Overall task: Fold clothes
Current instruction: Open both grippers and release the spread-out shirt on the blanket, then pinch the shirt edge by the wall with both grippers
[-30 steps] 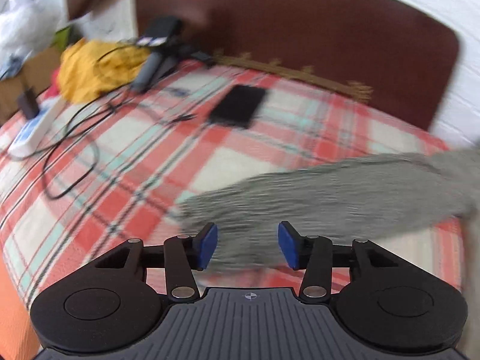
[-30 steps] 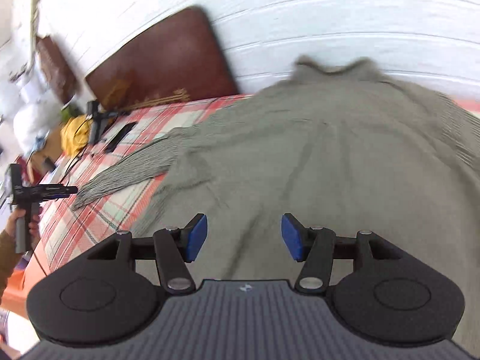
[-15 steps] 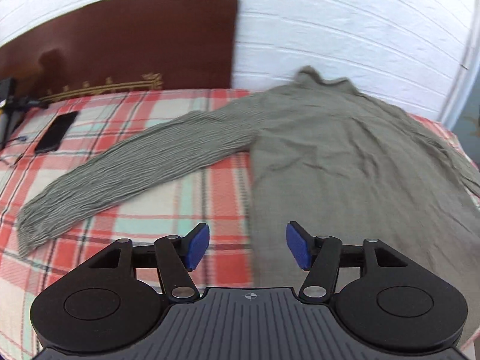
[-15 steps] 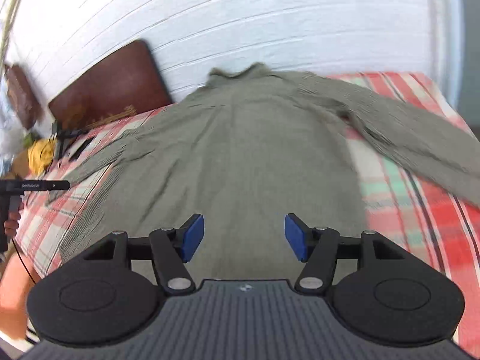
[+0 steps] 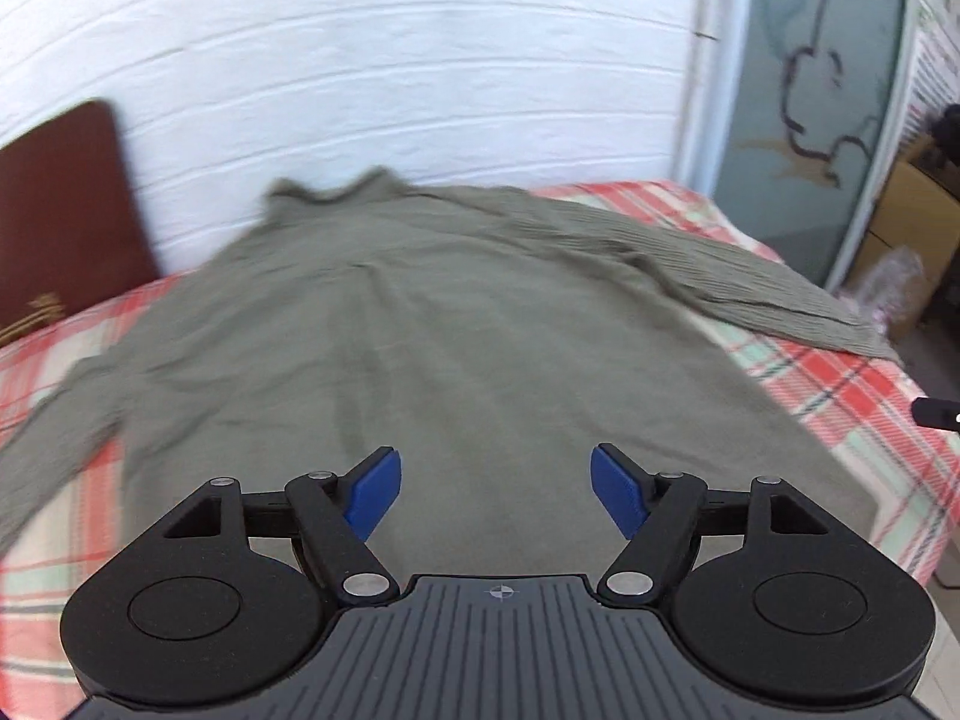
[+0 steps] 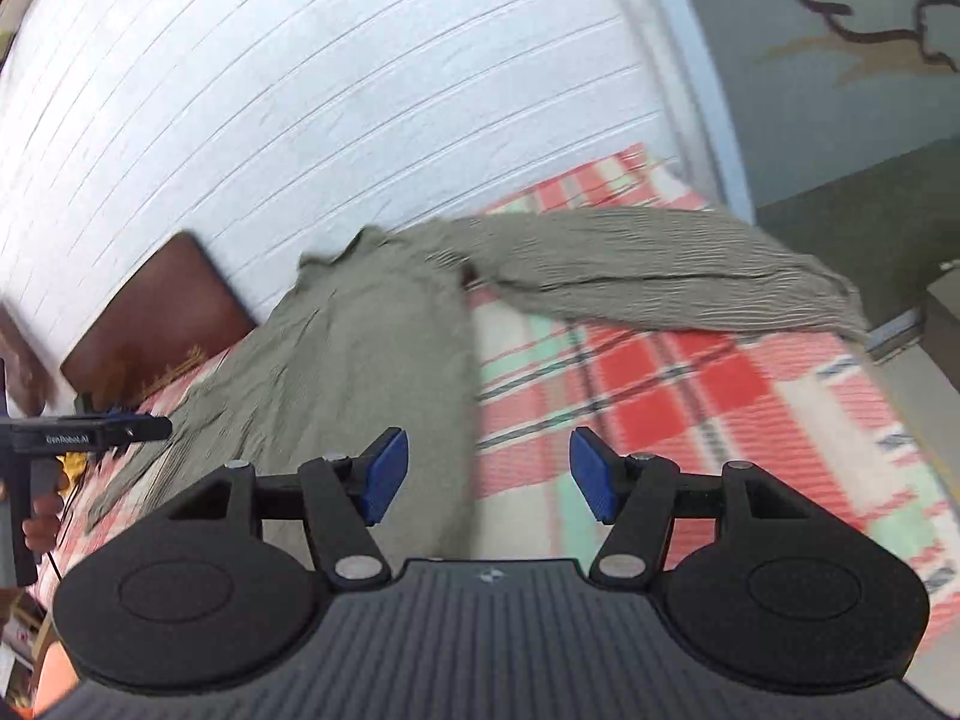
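Grey-green sweater (image 5: 456, 348) lies spread flat on the bed, on a red, white and green plaid blanket (image 5: 852, 384), collar at the far side against the white brick wall (image 5: 390, 78). Its right sleeve (image 6: 660, 276) stretches out to the right toward the bed's edge; its left sleeve (image 5: 54, 420) runs off to the near left. Left tool (image 5: 495, 489) hovers over the near part of the sweater's body, blue pads wide apart, nothing between them. Right tool (image 6: 489, 471) is also spread open and empty, above the sweater's right edge and bare blanket. Dark brown headboard (image 5: 60, 210) at far left. The other handheld tool (image 6: 78, 429) shows at the left of the right wrist view. Both views blurred.
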### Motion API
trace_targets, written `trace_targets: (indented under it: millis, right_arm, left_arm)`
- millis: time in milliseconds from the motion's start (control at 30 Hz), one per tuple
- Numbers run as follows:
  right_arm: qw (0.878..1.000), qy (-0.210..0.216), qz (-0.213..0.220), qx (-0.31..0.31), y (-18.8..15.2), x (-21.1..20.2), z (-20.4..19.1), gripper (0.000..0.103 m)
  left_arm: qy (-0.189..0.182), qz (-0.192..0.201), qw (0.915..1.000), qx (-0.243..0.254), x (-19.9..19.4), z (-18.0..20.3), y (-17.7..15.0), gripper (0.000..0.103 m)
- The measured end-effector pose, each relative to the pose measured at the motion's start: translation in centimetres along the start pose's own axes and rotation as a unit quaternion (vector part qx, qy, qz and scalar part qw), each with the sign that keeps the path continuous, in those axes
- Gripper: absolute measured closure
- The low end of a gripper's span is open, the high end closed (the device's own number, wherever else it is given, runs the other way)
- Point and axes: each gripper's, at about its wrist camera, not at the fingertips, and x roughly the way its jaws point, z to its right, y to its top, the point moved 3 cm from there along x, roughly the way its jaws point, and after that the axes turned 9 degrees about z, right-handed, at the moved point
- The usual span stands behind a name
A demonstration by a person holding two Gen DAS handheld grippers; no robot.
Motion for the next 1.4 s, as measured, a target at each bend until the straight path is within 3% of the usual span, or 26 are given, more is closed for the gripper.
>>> trace_targets:
  millis: [133,300,467,667,767,833,867,933,1000,1033,1067,1167,1233,1267,1300,1333,1400]
  right_arm:
    - [0.999,-0.02,0.02,0.033,1.2,-0.5,4.3,0.038]
    - [0.995,-0.039,0.053,0.08,3.2,-0.5,9.1,0.038]
    - [0.989,-0.059,0.072,0.119,4.9,0.3,13.1,0.038]
    - [0.978,-0.072,0.071,0.181,6.2,3.0,17.6,0.038]
    - [0.971,-0.065,0.053,0.225,6.1,5.0,19.9,0.038]
    - [0.965,-0.056,0.036,0.255,5.7,6.5,21.3,0.038]
    - [0.959,-0.049,0.029,0.278,5.4,7.1,21.9,0.037]
    - [0.944,-0.028,0.022,0.328,4.7,8.3,23.2,0.037]
    - [0.927,0.003,0.017,0.375,4.2,9.4,24.1,0.037]
    - [0.92,0.018,0.014,0.39,4.1,9.7,24.3,0.042]
    - [0.918,0.031,0.01,0.396,4.2,9.9,24.1,0.066]
    - [0.93,0.031,0.013,0.366,5.7,9.7,23.3,0.084]
    - [0.936,0.034,0.028,0.349,7.2,9.2,23.0,0.086]
    - [0.94,0.036,0.041,0.338,8.4,8.8,22.8,0.086]
    - [0.943,0.036,0.055,0.325,9.6,8.4,22.7,0.086]
    - [0.947,0.036,0.069,0.312,10.9,8.1,22.6,0.086]
    - [0.953,0.035,0.09,0.288,13.0,8.1,22.5,0.086]
  left_arm:
    - [-0.015,-0.009,0.9994,0.03,4.1,5.8,0.7,0.022]
    - [-0.002,0.005,0.9984,0.056,8.2,11.3,1.9,0.022]
    - [0.008,-0.012,0.9993,0.035,12.7,13.6,2.7,0.022]
    - [0.028,-0.035,0.9986,0.029,16.9,13.7,2.9,0.025]
    - [0.03,-0.052,0.998,0.021,18.0,13.1,2.7,0.034]
    - [0.03,-0.064,0.9974,0.015,18.6,12.7,2.6,0.047]
    - [0.03,-0.07,0.997,0.014,18.8,12.6,2.5,0.05]
    - [0.028,-0.079,0.9964,0.009,19.1,12.3,2.3,0.074]
    - [0.022,-0.082,0.9963,0.009,19.0,12.3,2.3,0.08]
    - [0.02,-0.083,0.9963,0.012,19.0,12.3,2.4,0.096]
    - [0.016,-0.084,0.9962,0.016,19.0,12.3,2.5,0.1]
    - [0.011,-0.081,0.9965,0.016,18.7,12.0,3.2,0.1]
    - [0.008,-0.077,0.9969,0.013,18.5,11.7,3.8,0.099]
    - [0.007,-0.075,0.9971,0.012,18.4,11.6,4.0,0.095]
    - [0.008,-0.073,0.9972,0.014,18.4,11.5,4.1,0.081]
    - [0.01,-0.072,0.9973,0.016,18.3,11.4,4.1,0.074]
    - [0.011,-0.07,0.9973,0.019,18.2,11.3,4.1,0.072]
